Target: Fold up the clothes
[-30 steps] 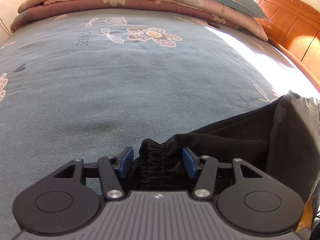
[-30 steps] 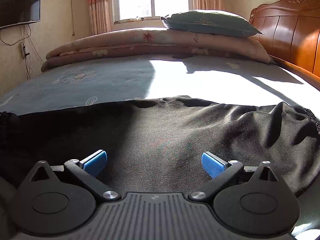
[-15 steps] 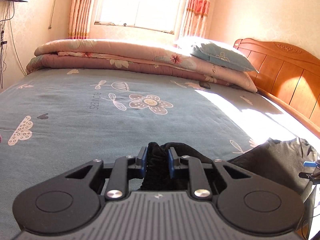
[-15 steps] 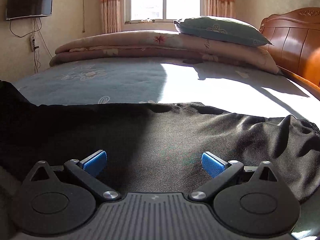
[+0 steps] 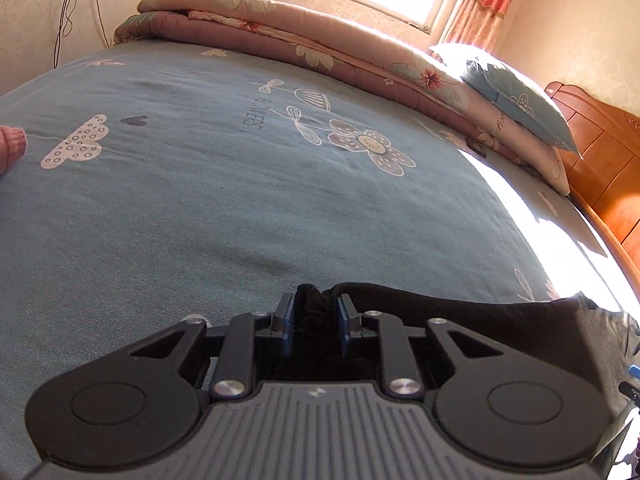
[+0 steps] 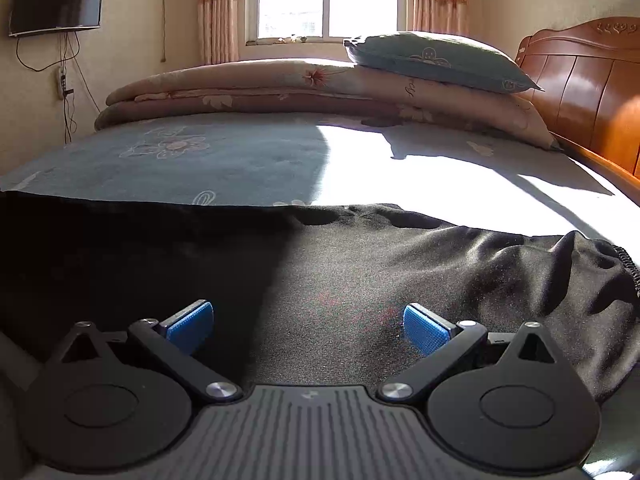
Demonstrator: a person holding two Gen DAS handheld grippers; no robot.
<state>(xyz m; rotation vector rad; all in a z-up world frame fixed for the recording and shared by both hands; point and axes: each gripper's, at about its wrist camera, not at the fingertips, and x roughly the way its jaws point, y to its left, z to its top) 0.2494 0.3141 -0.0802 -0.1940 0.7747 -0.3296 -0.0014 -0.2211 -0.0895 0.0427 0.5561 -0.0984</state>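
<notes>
A black garment [image 6: 360,264] lies spread across the near part of the blue flowered bed sheet [image 5: 200,200]; its gathered elastic edge [image 6: 628,268] shows at the far right. In the left wrist view my left gripper [image 5: 313,312] pinches a bunched edge of the black garment [image 5: 460,316], which stretches off to the right. Its jaws are opening slightly, with the cloth still pressed between the blue pads [image 5: 286,316]. My right gripper [image 6: 308,320] hovers just above the middle of the garment, open wide, nothing between its pads.
A folded pink quilt [image 5: 280,28] and a blue pillow [image 5: 516,100] are stacked along the far side of the bed. The wooden headboard [image 6: 592,92] runs along the right. A pink knitted item [image 5: 12,144] pokes in at the left edge. A TV [image 6: 56,0] hangs on the wall.
My left gripper closed on the bunched black edge, then rose and rolled, drawing the cloth taut along the bed. The right gripper stayed put and open.
</notes>
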